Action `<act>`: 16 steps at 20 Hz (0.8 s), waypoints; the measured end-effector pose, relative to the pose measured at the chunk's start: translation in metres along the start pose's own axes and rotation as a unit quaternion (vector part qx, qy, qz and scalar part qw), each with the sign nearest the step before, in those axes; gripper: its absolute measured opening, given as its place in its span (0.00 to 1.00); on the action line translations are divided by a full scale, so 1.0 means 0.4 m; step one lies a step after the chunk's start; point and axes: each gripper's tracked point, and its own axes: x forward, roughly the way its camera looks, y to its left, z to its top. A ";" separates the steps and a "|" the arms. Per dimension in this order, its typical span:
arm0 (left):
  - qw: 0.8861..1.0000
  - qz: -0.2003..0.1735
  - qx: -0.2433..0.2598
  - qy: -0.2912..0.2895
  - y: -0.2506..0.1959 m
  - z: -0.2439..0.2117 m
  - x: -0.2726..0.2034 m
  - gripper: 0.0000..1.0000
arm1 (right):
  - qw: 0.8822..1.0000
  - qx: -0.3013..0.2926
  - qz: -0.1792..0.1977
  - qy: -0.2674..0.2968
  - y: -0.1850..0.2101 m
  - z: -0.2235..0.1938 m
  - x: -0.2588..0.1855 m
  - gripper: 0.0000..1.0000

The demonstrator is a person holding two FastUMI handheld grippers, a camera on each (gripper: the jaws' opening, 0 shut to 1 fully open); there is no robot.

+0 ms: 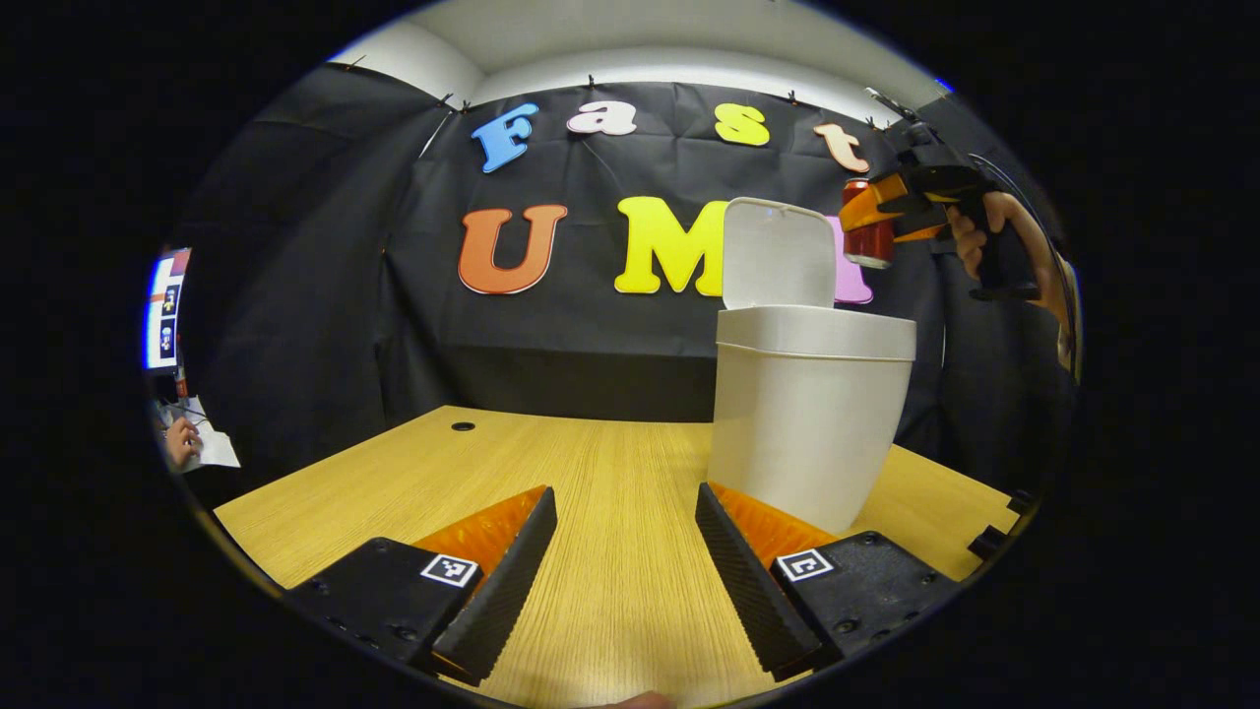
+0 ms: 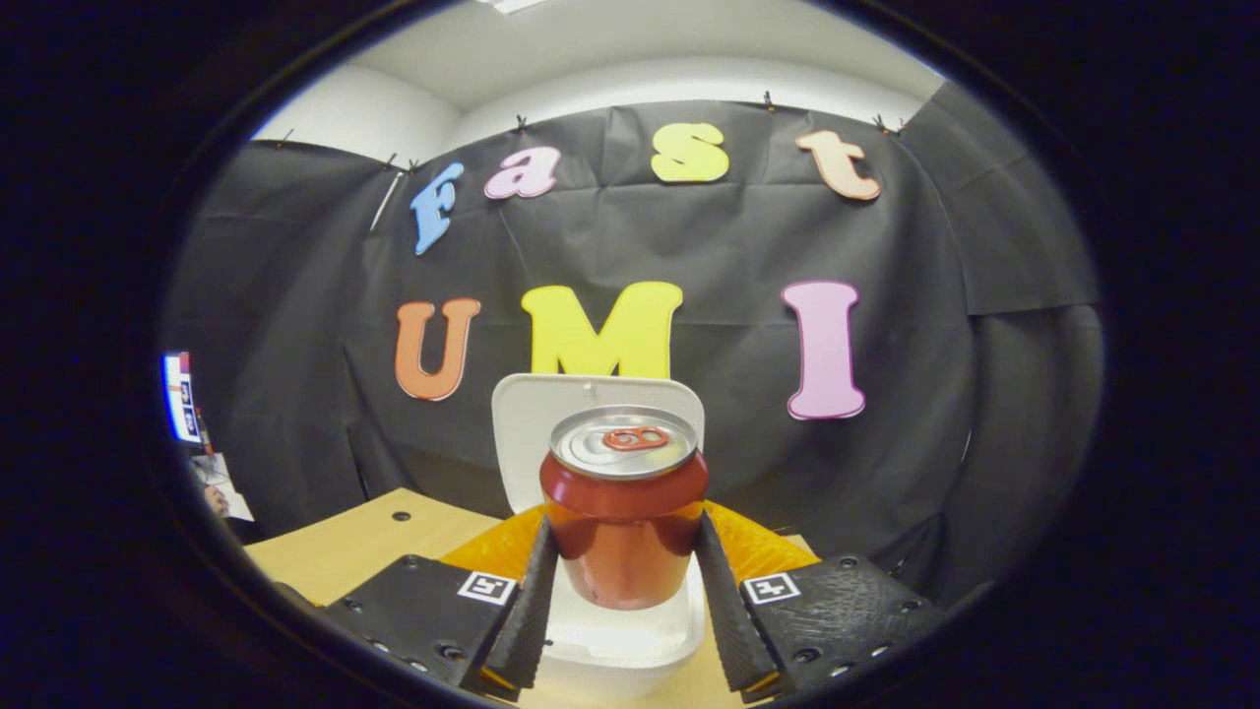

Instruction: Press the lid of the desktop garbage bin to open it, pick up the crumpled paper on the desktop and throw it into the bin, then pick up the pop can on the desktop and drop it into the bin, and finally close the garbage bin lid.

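Note:
A white garbage bin (image 1: 807, 414) stands on the wooden desk (image 1: 610, 551) with its lid (image 1: 778, 251) raised upright. In the left gripper view my left gripper (image 1: 625, 537) hovers low over the desk, open and empty, just left of the bin's base. The red pop can (image 2: 625, 507) stands upright between the fingers of my right gripper (image 2: 625, 571), which is shut on it. Below the can lies the bin's open mouth (image 2: 620, 635), with the lid (image 2: 532, 414) behind. From the left gripper view, the right gripper (image 1: 881, 222) holds the can (image 1: 866, 241) in the air, above the bin's right rim.
A hand (image 1: 994, 241) holds the right gripper at the upper right. A small round hole (image 1: 463, 426) marks the desk's far left part. Beyond the desk's left edge, a screen (image 1: 165, 310) and papers (image 1: 207, 443) are seen.

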 end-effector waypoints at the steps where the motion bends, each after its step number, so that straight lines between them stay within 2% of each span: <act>1: 1.000 0.005 -0.002 -0.002 0.008 0.003 -0.007 0.94 | 1.000 -0.004 -0.003 0.007 0.001 -0.008 0.015 0.69; 6: 1.000 0.009 0.014 -0.022 0.015 0.037 -0.030 0.94 | 0.999 0.018 0.000 0.030 0.020 -0.044 0.058 0.73; 13: 1.000 0.015 -0.004 -0.023 0.044 0.039 -0.032 0.94 | 0.999 0.011 -0.008 0.040 0.054 -0.072 0.097 0.78; 15: 1.000 0.014 -0.007 -0.018 0.054 0.028 -0.030 0.94 | 1.000 0.008 -0.013 0.026 0.058 -0.046 0.098 0.82; 16: 1.000 0.012 -0.012 -0.014 0.056 0.022 -0.028 0.94 | 1.000 0.008 -0.015 0.021 0.060 -0.037 0.096 0.87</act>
